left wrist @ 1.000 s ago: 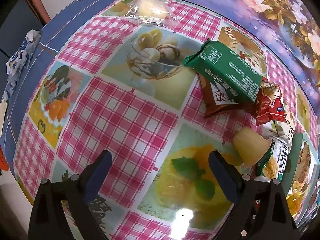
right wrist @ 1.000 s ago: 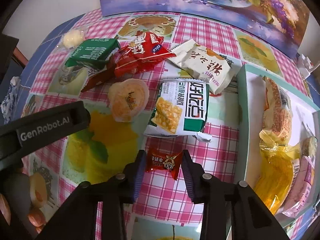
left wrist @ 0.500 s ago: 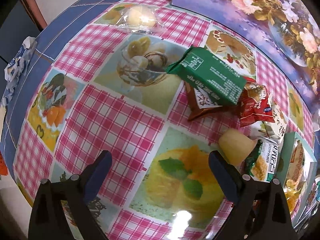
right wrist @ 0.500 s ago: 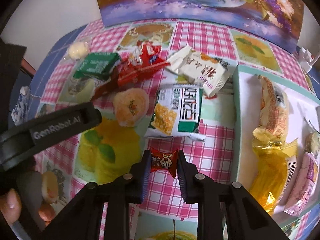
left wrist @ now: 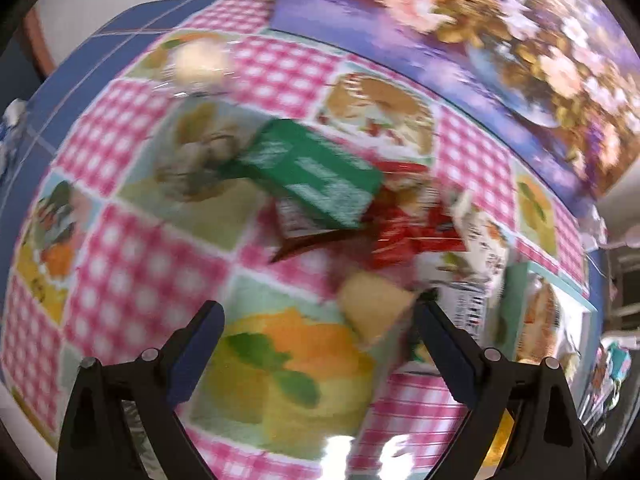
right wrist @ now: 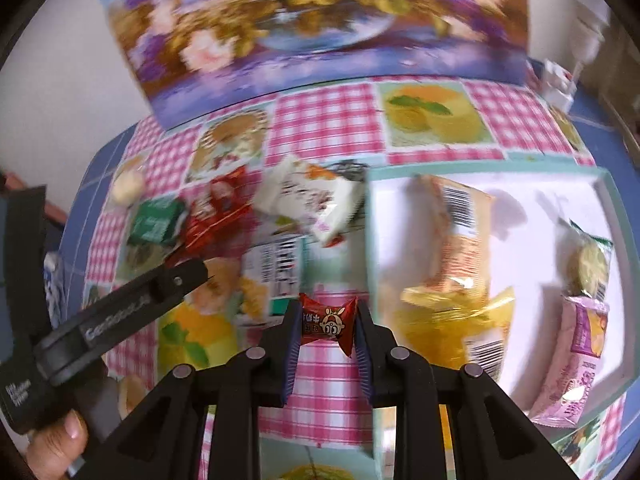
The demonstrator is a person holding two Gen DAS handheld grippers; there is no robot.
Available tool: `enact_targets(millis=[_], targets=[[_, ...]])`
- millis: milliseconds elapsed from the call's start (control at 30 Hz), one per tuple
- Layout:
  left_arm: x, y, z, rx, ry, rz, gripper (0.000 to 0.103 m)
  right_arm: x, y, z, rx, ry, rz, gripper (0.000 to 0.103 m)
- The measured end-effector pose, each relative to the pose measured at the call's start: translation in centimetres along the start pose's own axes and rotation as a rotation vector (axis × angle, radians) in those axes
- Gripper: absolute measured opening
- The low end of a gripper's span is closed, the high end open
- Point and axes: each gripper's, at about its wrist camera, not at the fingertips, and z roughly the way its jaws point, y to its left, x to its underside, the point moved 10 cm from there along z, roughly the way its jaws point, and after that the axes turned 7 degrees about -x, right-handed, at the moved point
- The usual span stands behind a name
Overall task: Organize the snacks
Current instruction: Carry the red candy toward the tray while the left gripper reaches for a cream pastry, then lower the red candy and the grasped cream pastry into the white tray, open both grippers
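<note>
A table covered in a glossy pink-checked tablecloth (right wrist: pixel 332 120), printed with pictures of desserts, is filling both views, and a large floral painting (right wrist: pixel 304 20) is leaning at its far edge. On the right side of the table a shallow white tray (right wrist: pixel 616 208) with a pale green rim is already holding several wrapped snacks, likely the collecting place for the task: a long orange-and-yellow packet (right wrist: pixel 452 264), a small green-tinged bag (right wrist: pixel 592 264) and a pink packet (right wrist: pixel 580 344).

Left of the tray, a loose heap of snacks is still waiting to be sorted: a white packet (right wrist: pixel 316 204), a red packet (right wrist: pixel 216 212), a green box-like pack (left wrist: pixel 316 172) resting on top of others, and a yellowish jelly cup (left wrist: pixel 372 304) nearest the left tool.

The left gripper (left wrist: pixel 320 320) is hovering low over the cloth with its jaws spread wide and nothing between them; its blurred view suggests it is swinging, probably toward the jelly cup just beside its right finger.

The right gripper (right wrist: pixel 328 324) is pinching a small red candy (right wrist: pixel 328 320) between nearly closed jaws, lifted clear of the table and just short of the tray's near-left corner, seemingly on its way in. The candy is a crinkled, shiny wrapper with twisted ends, a white cartoon face and pale lettering.
</note>
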Motion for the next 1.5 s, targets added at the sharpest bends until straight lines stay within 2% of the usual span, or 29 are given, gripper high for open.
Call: enact_targets(millis=[100,233,333,433,500,533,567,967,1267,1500], targets=[[0.3,-0.6,0.6,-0.006,-0.008,0.050,0.095,0.1,-1.2,-0.3,0.006,-0.003,0.040,0.027],[0.2,-1.3,1.5,-0.020,-0.002,0.066,0.080,-0.2,-1.8,0.3,-0.002,0.000,0.074,0.027],[0.3,-1.7,2.0,-0.024,-0.006,0.078,0.079,-0.2,-1.8,0.4,-0.005,0.002,0.077,0.027],[0.2,-1.8,2.4,-0.025,-0.012,0.091,0.061,-0.2,-1.7,0.4,-0.006,0.003,0.077,0.027],[0.3,-2.1,2.7,-0.026,-0.007,0.099,0.059,-0.2,-1.8,0.3,-0.007,0.003,0.081,0.027],[0.2,-2.3,3.0,-0.021,-0.003,0.101,0.053,-0.2,-1.8,0.3,-0.008,0.003,0.082,0.027],[0.3,-2.3,3.0,-0.015,-0.001,0.102,0.051,-0.2,-1.8,0.3,-0.009,0.003,0.083,0.027],[0.5,-2.7,1.6,0.008,0.000,0.113,0.051,-0.5,-2.4,-0.2,-0.019,-0.009,0.113,0.027],[-0.6,-3.4,-0.4,-0.033,-0.049,0.147,0.051,-1.0,-3.5,-1.1,-0.031,-0.036,0.158,0.027],[-1.1,-5.4,-2.9,-0.014,-0.103,0.180,0.051,-1.4,-7.1,-2.2,0.000,-0.069,0.245,0.027]])
